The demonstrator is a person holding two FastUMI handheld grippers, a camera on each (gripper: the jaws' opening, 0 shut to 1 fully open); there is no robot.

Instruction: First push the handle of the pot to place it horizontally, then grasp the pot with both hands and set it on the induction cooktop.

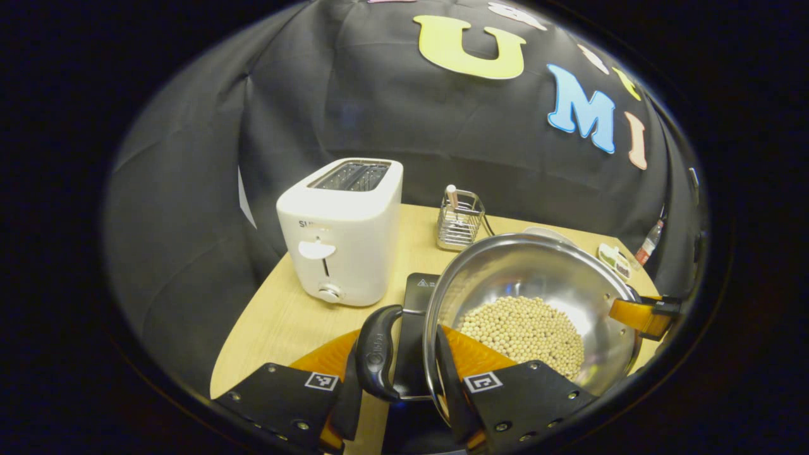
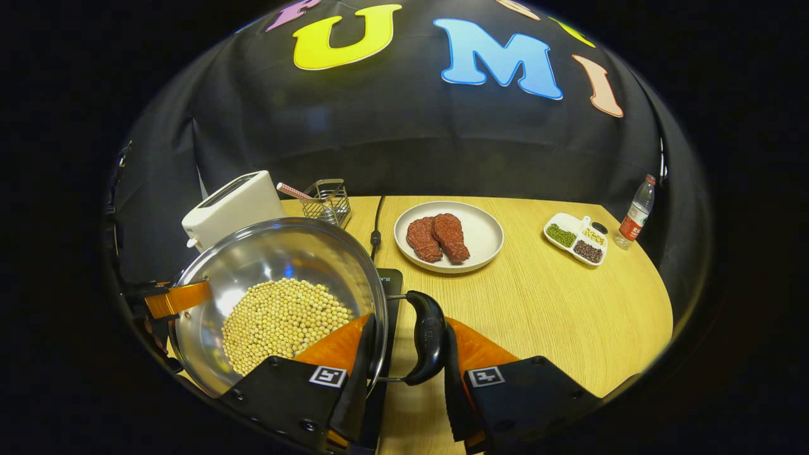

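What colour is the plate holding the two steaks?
White plate, clearest in the right gripper view.

Steel pot [image 1: 537,291], holding pale round beans [image 1: 524,332], sits tilted between the two claws. Its black side handles [image 1: 378,351] lie level. The black induction cooktop [image 1: 414,316] lies directly beneath, just beyond each claw.

Wooden tabletop [image 2: 537,316] carrying: white two-slot toaster [image 1: 341,230] at the left rear; wire caddy [image 1: 459,220] beside it, holding a straw; round plate [image 2: 483,237] with two raw steaks [image 2: 437,237]; sectioned dish [image 2: 576,238] of assorted beans; capped bottle [image 2: 636,212] at the far right edge.
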